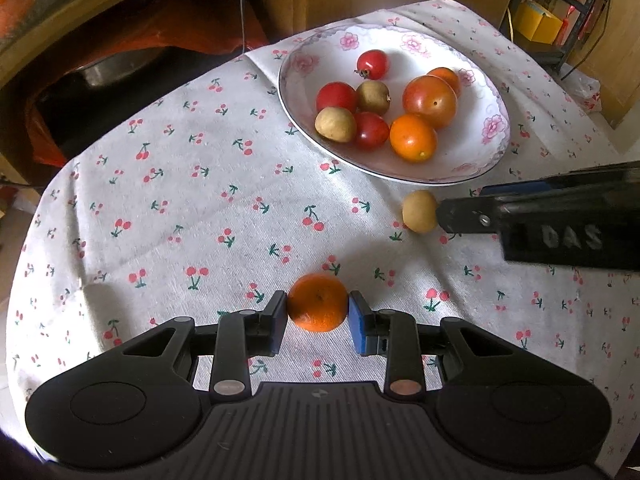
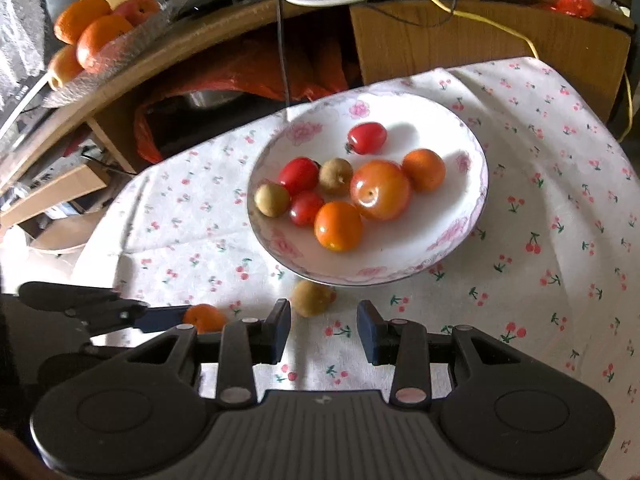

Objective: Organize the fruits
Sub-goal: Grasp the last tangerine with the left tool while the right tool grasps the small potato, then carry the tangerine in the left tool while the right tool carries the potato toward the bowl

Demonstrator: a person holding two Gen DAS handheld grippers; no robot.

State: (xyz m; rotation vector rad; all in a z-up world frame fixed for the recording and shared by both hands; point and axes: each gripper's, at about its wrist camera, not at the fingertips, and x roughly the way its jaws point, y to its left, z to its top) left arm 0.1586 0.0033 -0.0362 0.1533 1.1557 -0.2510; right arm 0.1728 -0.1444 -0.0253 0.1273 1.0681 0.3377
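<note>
The left gripper (image 1: 318, 312) is clenched on a small round orange mandarin (image 1: 318, 303), and its blue pads (image 1: 357, 316) press both sides of the fruit just above the white cloth with red cherry print (image 1: 180, 184). The right gripper (image 2: 323, 322) is released, its fingers apart, and a small tan-brown round fruit (image 2: 313, 298) lies on the cloth just in front of it. This fruit is near the rim of the white porcelain plate with pink flowers (image 2: 460, 240), which holds red, orange and brown fruits.
</note>
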